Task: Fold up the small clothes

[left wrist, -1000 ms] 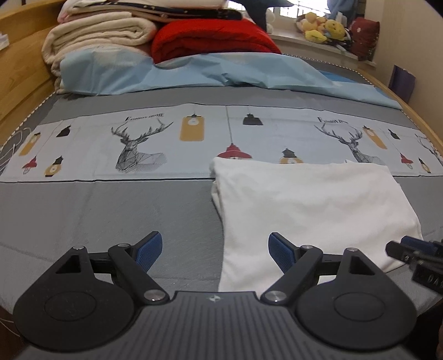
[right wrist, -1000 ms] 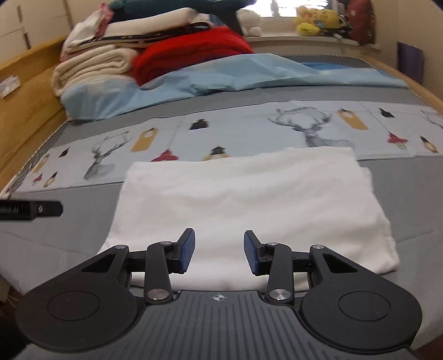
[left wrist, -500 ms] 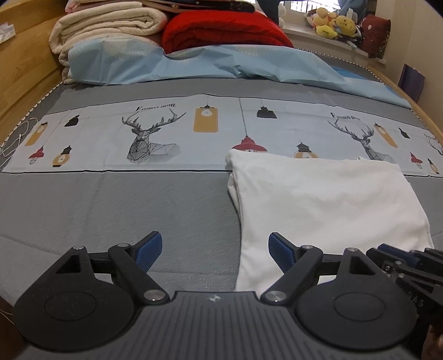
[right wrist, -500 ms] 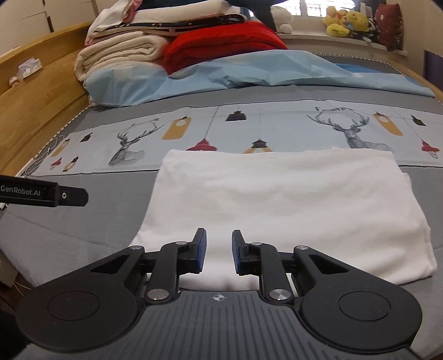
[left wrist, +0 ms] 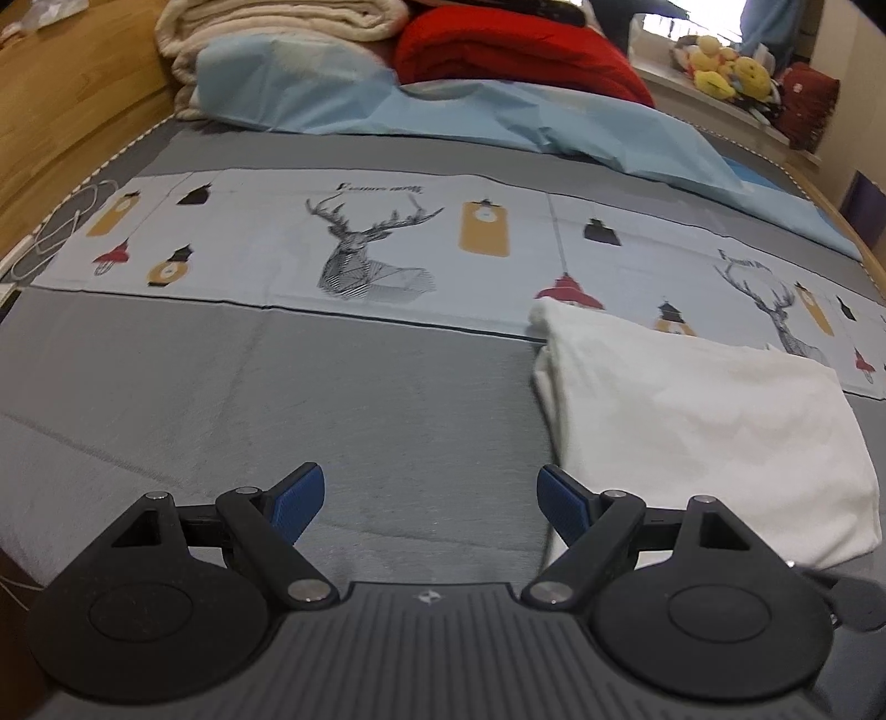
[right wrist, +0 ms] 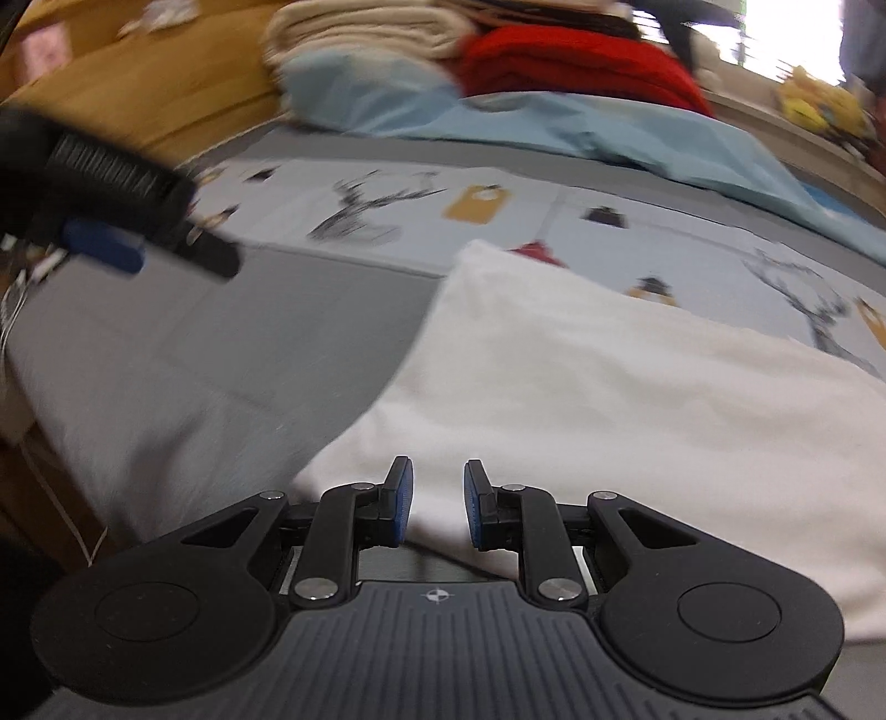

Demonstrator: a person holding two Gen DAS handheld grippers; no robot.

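A white garment (left wrist: 692, 421), folded into a flat rectangle, lies on the grey bed sheet (left wrist: 332, 421). My left gripper (left wrist: 429, 498) stands wide open over bare sheet just left of the garment, its right pad close to the cloth's left edge and nothing between the fingers. My right gripper (right wrist: 437, 498) hovers low at the near left corner of the white garment (right wrist: 609, 399). Its blue pads (right wrist: 400, 498) stand a narrow gap apart, with cloth showing in the gap but not pinched. The left gripper (right wrist: 111, 194) shows blurred at the upper left of the right wrist view.
A printed strip with deer and lamps (left wrist: 376, 249) crosses the bed behind the garment. Further back lie a light-blue cover (left wrist: 498, 122), a red blanket (left wrist: 515, 50) and cream blankets (left wrist: 277, 22). A wooden bed side (left wrist: 66, 111) runs along the left; plush toys (left wrist: 725, 72) sit at the window.
Both grippers have moved left, so the garment now sits further right in each view. The right gripper's jaws have narrowed and it has sunk toward the garment's near left corner.
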